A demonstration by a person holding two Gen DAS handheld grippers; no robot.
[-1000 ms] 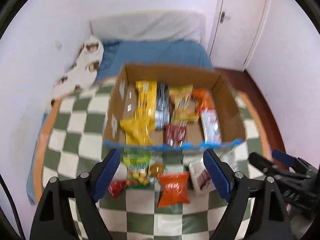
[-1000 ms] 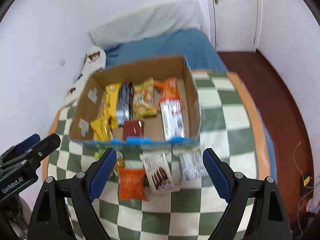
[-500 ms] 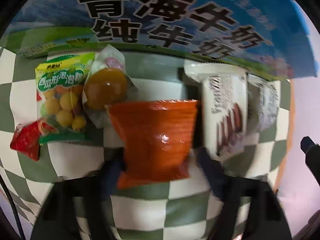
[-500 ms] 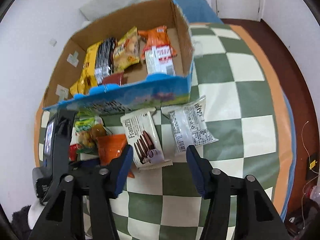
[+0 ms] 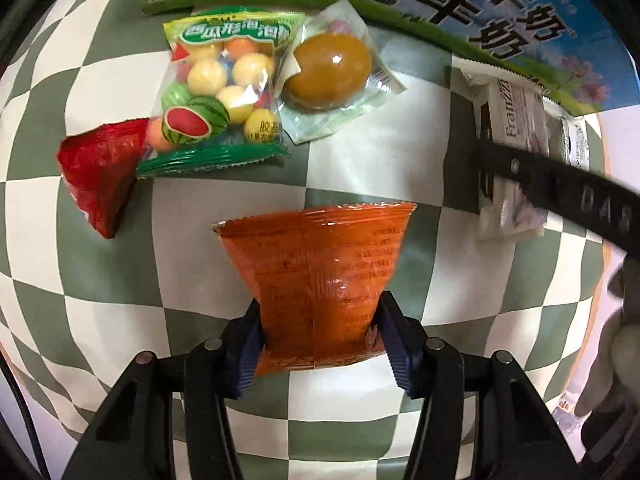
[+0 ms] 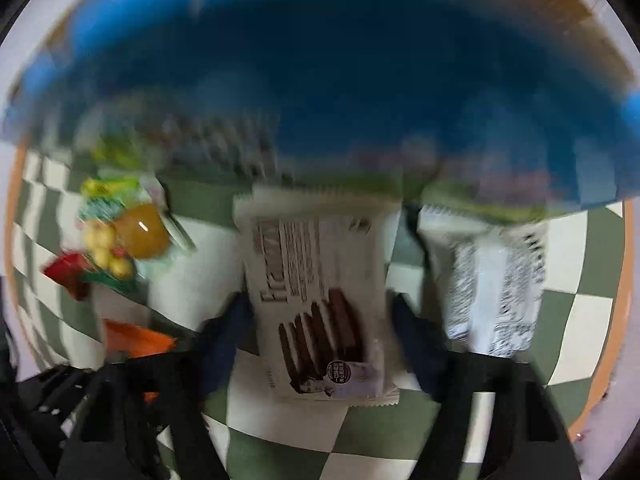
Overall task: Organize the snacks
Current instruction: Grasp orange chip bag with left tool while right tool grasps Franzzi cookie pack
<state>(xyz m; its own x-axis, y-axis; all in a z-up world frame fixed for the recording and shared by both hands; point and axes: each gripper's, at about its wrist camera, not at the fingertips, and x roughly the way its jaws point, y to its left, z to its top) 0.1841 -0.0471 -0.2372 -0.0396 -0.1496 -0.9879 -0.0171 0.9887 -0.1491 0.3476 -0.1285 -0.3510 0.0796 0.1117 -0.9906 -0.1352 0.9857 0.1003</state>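
On the checkered cloth (image 5: 100, 320), the left gripper (image 5: 318, 340) pinches the orange packet (image 5: 320, 272); the right gripper (image 6: 320, 328), blurred, seems closing around the wafer pack (image 6: 316, 280).

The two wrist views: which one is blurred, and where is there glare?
Left wrist view: sharp, fisheye-bent checks, glare on the orange packet and the brown jelly cup. Right wrist view: smeared by motion; the blue box wall is a blur, the wafer packet only half readable.
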